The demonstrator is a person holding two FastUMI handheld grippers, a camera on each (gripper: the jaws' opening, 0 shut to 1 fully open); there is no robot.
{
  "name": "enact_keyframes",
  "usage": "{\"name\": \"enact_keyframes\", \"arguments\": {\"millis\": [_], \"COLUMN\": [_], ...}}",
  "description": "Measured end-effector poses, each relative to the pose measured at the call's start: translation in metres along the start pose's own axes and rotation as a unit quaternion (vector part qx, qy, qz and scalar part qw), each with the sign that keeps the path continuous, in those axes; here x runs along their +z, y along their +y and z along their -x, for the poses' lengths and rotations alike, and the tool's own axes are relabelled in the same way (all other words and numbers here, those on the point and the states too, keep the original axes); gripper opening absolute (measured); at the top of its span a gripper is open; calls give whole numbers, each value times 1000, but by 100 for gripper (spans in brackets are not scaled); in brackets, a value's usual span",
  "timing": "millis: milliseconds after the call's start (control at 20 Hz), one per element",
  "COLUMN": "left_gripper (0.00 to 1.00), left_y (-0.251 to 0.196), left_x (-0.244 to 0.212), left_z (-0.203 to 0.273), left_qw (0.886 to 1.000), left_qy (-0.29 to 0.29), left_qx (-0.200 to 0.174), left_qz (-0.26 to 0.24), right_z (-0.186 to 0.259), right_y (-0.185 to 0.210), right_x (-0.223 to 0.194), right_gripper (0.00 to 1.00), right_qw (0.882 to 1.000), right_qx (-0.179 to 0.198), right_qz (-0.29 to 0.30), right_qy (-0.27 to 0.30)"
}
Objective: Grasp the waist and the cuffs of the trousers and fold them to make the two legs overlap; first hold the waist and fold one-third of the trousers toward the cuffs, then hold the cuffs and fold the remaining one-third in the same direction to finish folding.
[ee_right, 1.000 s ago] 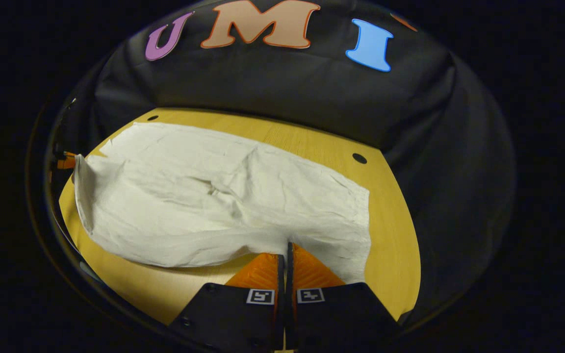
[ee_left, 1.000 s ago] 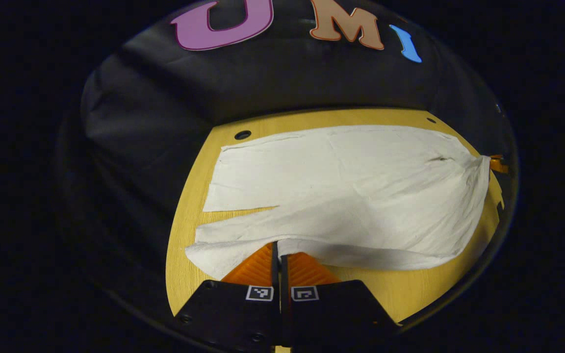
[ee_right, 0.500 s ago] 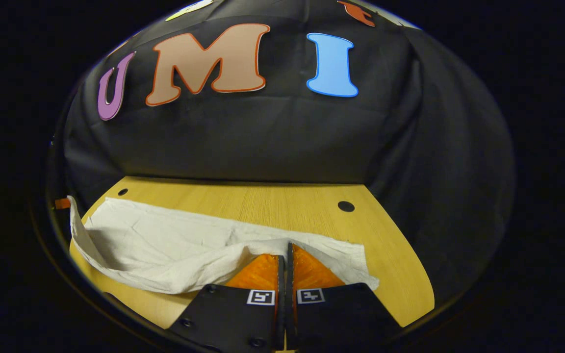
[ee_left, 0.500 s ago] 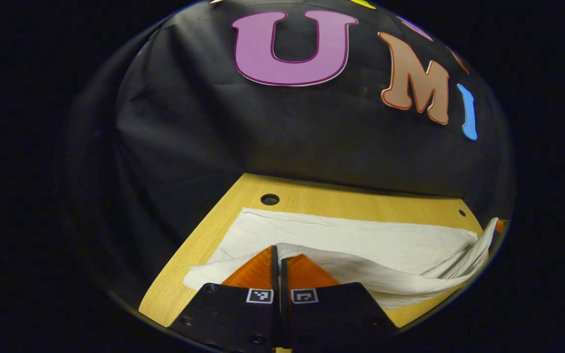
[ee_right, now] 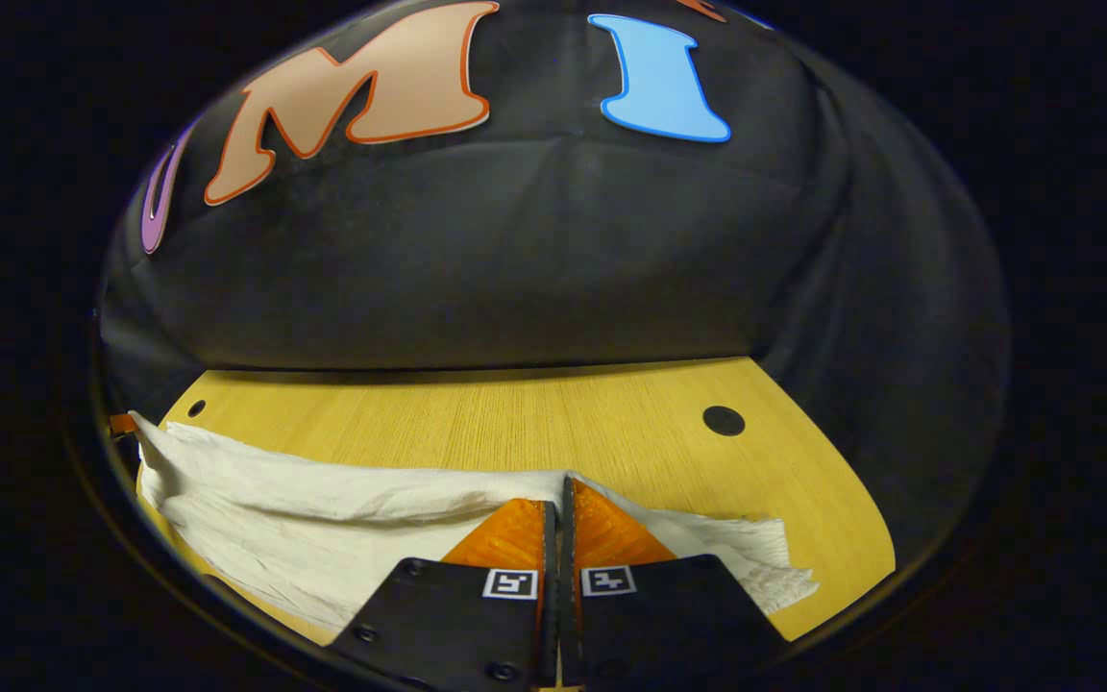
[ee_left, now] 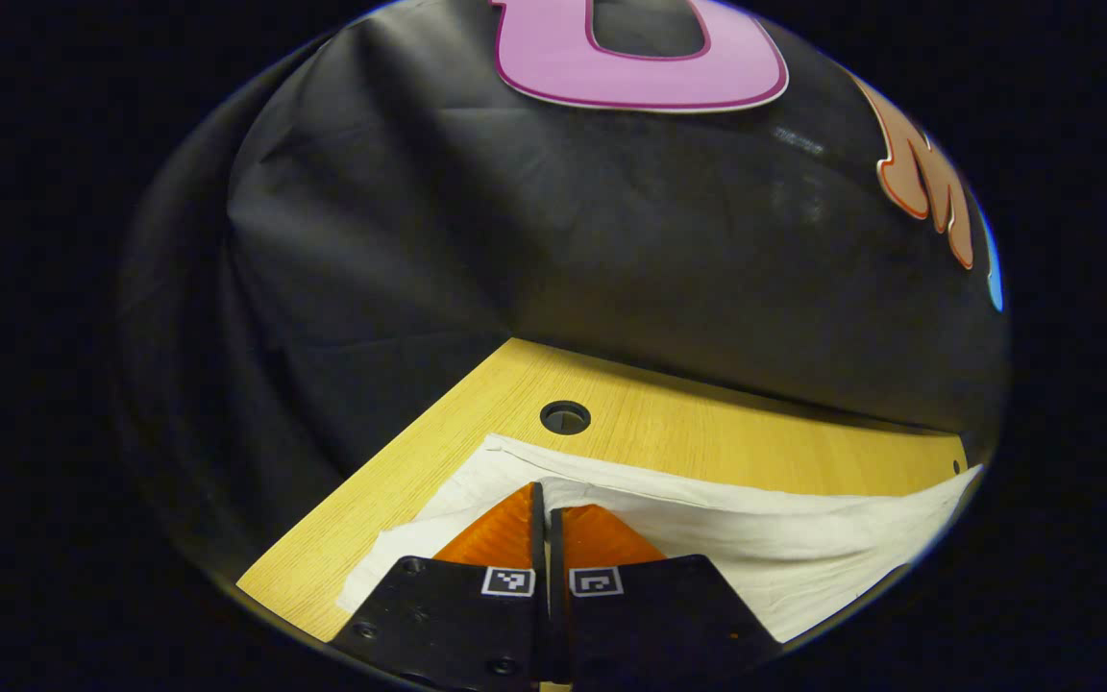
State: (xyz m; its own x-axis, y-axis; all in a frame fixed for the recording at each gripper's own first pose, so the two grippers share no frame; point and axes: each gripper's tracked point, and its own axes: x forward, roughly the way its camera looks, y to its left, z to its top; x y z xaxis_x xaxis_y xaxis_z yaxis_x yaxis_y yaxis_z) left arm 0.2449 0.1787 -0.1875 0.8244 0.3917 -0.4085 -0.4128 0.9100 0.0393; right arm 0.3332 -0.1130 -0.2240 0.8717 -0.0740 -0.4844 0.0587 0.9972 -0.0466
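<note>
Left tool [ee_left: 542, 495] and right tool [ee_right: 559, 488] are each pinching an edge of the white trousers [ee_right: 323, 529] — cloth is sagging between them over the wooden counter [ee_right: 534, 423].

The trousers [ee_left: 707, 529] just ahead of the left tongs [ee_left: 542, 500] are plain off-white, unpatterned. Beyond them the tabletop [ee_left: 707, 432] is yellow wood with a fine straight grain and a dark round hole [ee_left: 565, 417]. Ahead of the right tongs [ee_right: 558, 492], the same white cloth [ee_right: 304, 519] lies on yellow wood [ee_right: 563, 423].

A yellow wooden table [ee_right: 553, 423] (round holes near its corners) carries white trousers [ee_right: 323, 529] lying across it.
</note>
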Motion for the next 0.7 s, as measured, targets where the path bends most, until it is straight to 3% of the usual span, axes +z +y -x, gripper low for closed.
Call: {"name": "enact_keyframes", "arguments": {"millis": [150,200,250,300,400,450,500,600,700], "left_gripper": [1,5,13,20,73,100,97,95,95], "left_y": [-1,-3,-4,-5,0,-2,-3,-5,-2], "left_x": [-12,-16,-16,-15,-13,-8,-5,0,-2], "left_z": [-15,-18,-19,-20,-16,-9,-4,6,1], "left_qw": [1000,1000,1000,1000,1000,1000,1000,1000,1000], "left_qy": [6,7,6,4,5,4,0,-10,-15], "left_qx": [-2,-2,-2,-2,9,10,8,-6,-14], "left_qz": [13,16,17,14,5,2,3,13,19], "right_z": [-22,-27,-27,-28,-24,-19,-12,5,27], "right_y": [5,6,3,1,-5,-9,-11,-28,-52], "right_x": [-14,-16,-18,-16,-12,-9,-5,5,9], "right_gripper": [9,4,14,38,87,87,87,99,99], "right_qw": [1000,1000,999,999,1000,1000,999,999,999], "right_qx": [11,14,10,11,8,9,12,4,-9], "right_qz": [-11,-18,-24,-26,-22,-24,-28,-34,-41], "right_qy": [13,16,20,18,13,10,9,-2,-9]}}
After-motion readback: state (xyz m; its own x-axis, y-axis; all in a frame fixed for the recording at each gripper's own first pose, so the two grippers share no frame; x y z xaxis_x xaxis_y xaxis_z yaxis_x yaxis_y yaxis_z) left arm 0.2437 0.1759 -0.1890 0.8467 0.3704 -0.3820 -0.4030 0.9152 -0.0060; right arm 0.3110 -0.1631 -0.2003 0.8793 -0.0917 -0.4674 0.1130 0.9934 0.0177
